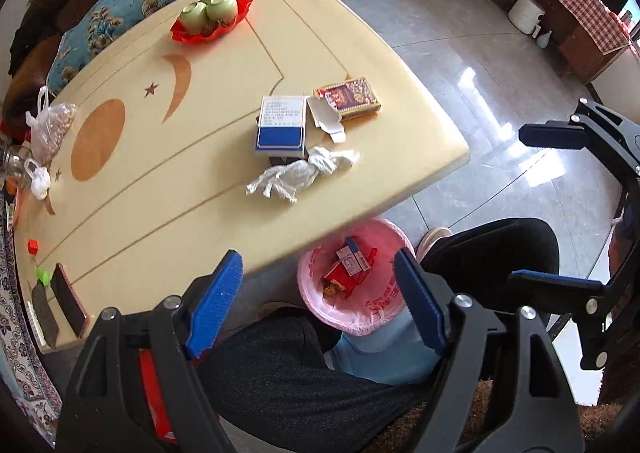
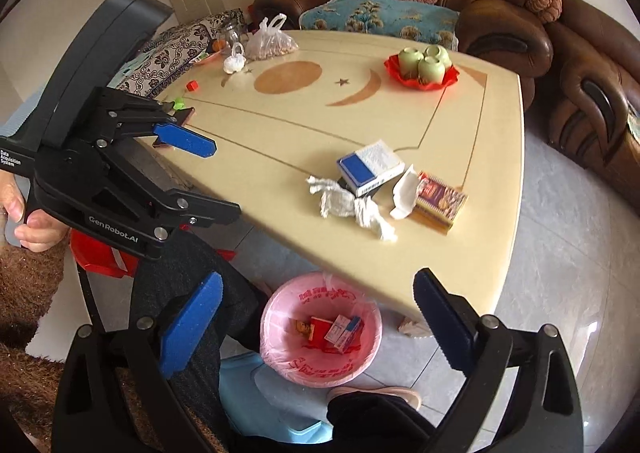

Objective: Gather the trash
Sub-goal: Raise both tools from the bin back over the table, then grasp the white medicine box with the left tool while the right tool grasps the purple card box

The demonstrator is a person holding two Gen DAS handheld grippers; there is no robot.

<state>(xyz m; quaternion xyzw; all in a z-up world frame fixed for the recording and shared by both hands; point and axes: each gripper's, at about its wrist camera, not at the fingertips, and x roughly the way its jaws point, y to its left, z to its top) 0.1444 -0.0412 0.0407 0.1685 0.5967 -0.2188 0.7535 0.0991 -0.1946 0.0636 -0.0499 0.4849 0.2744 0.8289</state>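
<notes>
A pink-lined bin (image 1: 352, 285) stands on the floor under the table's near edge and holds several small boxes; it also shows in the right wrist view (image 2: 320, 329). On the cream table (image 1: 160, 157) lie a crumpled white tissue and plastic wrap (image 1: 300, 173), a blue-and-white box (image 1: 280, 125), a torn white carton flap (image 1: 326, 119) and a red patterned box (image 1: 348, 98). The same items show in the right wrist view: tissue (image 2: 348, 205), blue box (image 2: 370, 167), red box (image 2: 440, 199). My left gripper (image 1: 320, 301) is open and empty above the bin. My right gripper (image 2: 316, 327) is open and empty above the bin.
A red dish with green cups (image 1: 212, 13) sits at the table's far side. Bags of nuts (image 1: 50, 125), a phone (image 1: 68, 301) and small red and green blocks lie along the left edge. A brown sofa (image 2: 440, 1) surrounds the table. The person's legs are beside the bin.
</notes>
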